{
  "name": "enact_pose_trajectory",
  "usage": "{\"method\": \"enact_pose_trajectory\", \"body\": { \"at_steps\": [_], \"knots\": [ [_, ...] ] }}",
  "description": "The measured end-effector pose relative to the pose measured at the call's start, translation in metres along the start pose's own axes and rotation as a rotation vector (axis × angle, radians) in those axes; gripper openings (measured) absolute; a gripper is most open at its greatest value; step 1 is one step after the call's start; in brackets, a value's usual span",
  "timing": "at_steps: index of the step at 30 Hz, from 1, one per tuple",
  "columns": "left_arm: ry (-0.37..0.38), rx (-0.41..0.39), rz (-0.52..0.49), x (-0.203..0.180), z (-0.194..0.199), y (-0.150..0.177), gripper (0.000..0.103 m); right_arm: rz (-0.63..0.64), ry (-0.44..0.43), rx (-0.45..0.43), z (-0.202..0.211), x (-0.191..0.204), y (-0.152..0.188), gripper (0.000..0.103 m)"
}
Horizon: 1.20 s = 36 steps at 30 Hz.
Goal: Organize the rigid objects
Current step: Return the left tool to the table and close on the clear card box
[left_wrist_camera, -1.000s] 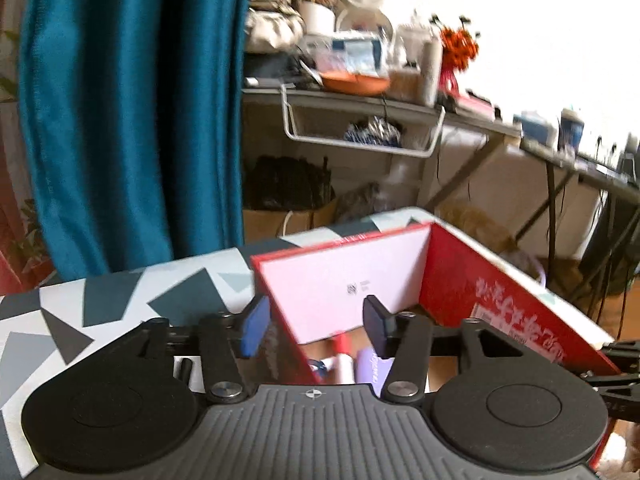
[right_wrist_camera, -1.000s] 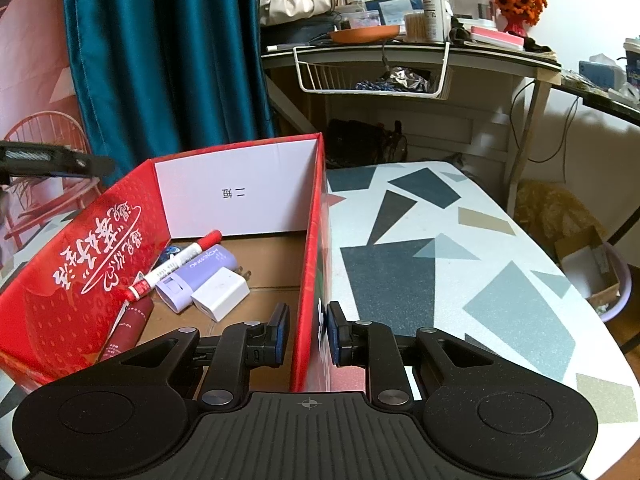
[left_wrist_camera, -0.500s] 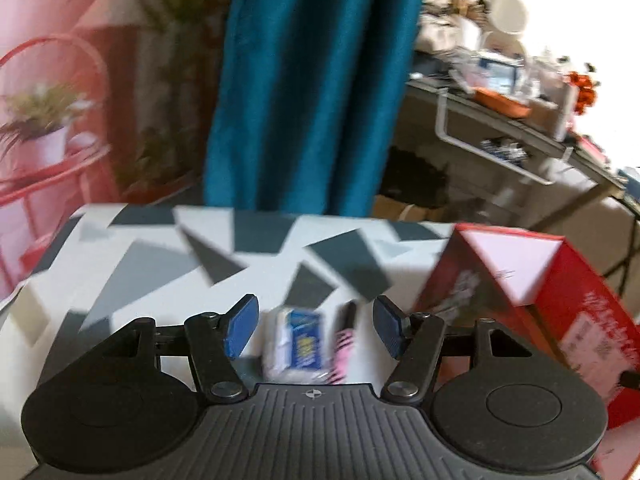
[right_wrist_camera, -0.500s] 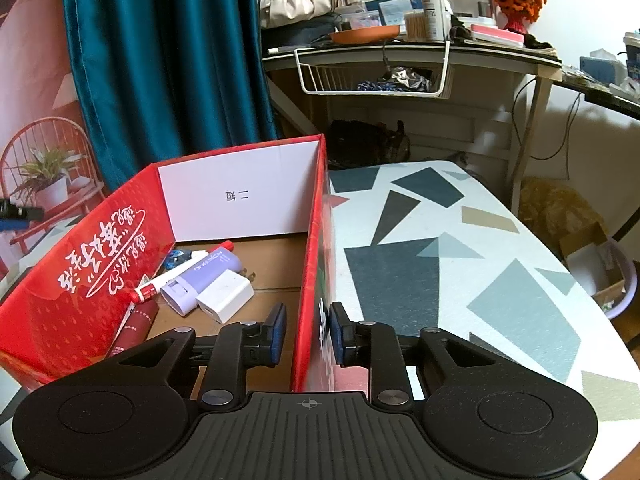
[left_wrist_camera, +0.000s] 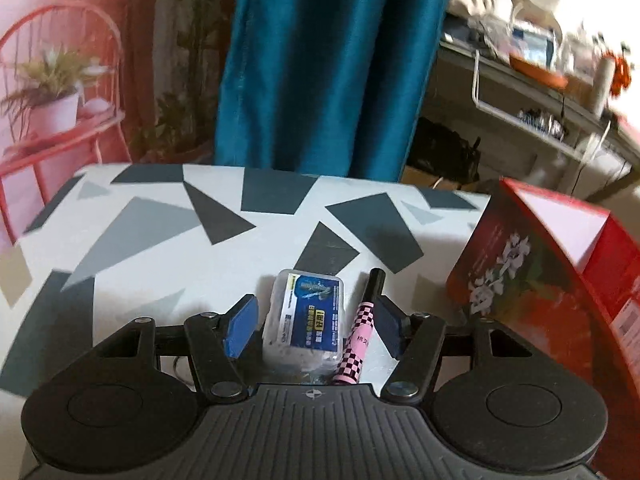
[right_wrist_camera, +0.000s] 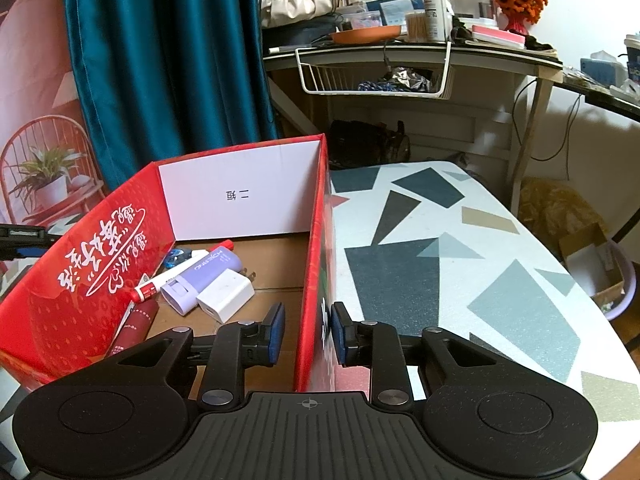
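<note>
A clear plastic case with a blue label and a pink-and-black checkered pen lie side by side on the patterned table. My left gripper is open, low over the table, with both items between its fingers. The red cardboard box stands to the right of them and also shows in the left wrist view. My right gripper straddles the box's right wall with a small gap on each side. Inside the box lie a white charger, a lavender tube and a red-capped marker.
A dark red tube lies along the box's left wall. A teal curtain hangs behind the table. A cluttered desk with a wire basket stands beyond the table's far edge. A red chair with a plant is at left.
My left gripper swung away from the box to the left and came down over the case and pen, which now sit between its open fingers. The right gripper opened slightly around the box wall.
</note>
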<state>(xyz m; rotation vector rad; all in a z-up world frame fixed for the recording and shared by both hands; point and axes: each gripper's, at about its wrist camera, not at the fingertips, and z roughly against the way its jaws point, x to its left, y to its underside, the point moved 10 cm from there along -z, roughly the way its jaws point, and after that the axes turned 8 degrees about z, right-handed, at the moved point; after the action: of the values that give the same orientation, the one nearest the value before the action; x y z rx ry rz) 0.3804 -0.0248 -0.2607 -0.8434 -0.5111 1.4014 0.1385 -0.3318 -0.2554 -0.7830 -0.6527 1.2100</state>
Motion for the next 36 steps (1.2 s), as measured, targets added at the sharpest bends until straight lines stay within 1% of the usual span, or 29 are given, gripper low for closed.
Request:
{"method": "enact_pose_trajectory", "body": {
  "at_steps": [2, 4, 6, 14, 16, 17, 21, 23, 31, 36],
  "knots": [
    [-0.022, 0.035, 0.015, 0.0, -0.013, 0.003, 0.066, 0.002, 0.0, 0.0, 0.0, 0.0, 0.0, 0.024],
    [-0.04, 0.053, 0.041, 0.004, -0.023, 0.005, 0.066, 0.003, -0.001, 0.0, 0.0, 0.0, 0.0, 0.025],
    [-0.068, 0.064, 0.033, 0.006, -0.033, 0.006, 0.066, 0.002, -0.002, -0.001, 0.0, 0.0, 0.0, 0.025],
    [-0.112, 0.11, 0.023, 0.009, -0.053, 0.011, 0.066, 0.002, -0.002, 0.0, 0.0, 0.0, 0.0, 0.025],
    [-0.115, 0.121, 0.015, 0.008, -0.056, 0.014, 0.065, 0.003, -0.001, 0.0, 0.0, 0.0, 0.0, 0.025],
    [-0.113, 0.129, 0.012, 0.009, -0.057, 0.016, 0.06, 0.002, -0.001, 0.0, 0.0, 0.0, 0.0, 0.025],
    [-0.099, 0.116, -0.012, 0.008, -0.052, 0.021, 0.059, 0.002, -0.002, -0.001, 0.0, 0.001, 0.0, 0.026],
    [-0.097, 0.118, -0.021, 0.008, -0.051, 0.022, 0.057, 0.001, -0.002, -0.002, 0.0, 0.0, 0.0, 0.026],
    [-0.099, 0.128, -0.03, 0.01, -0.047, 0.025, 0.057, 0.001, -0.002, -0.001, 0.0, 0.0, 0.0, 0.026],
    [-0.086, 0.11, -0.026, 0.006, -0.043, 0.021, 0.057, 0.001, -0.003, -0.001, 0.0, 0.0, 0.0, 0.026]
  ]
}}
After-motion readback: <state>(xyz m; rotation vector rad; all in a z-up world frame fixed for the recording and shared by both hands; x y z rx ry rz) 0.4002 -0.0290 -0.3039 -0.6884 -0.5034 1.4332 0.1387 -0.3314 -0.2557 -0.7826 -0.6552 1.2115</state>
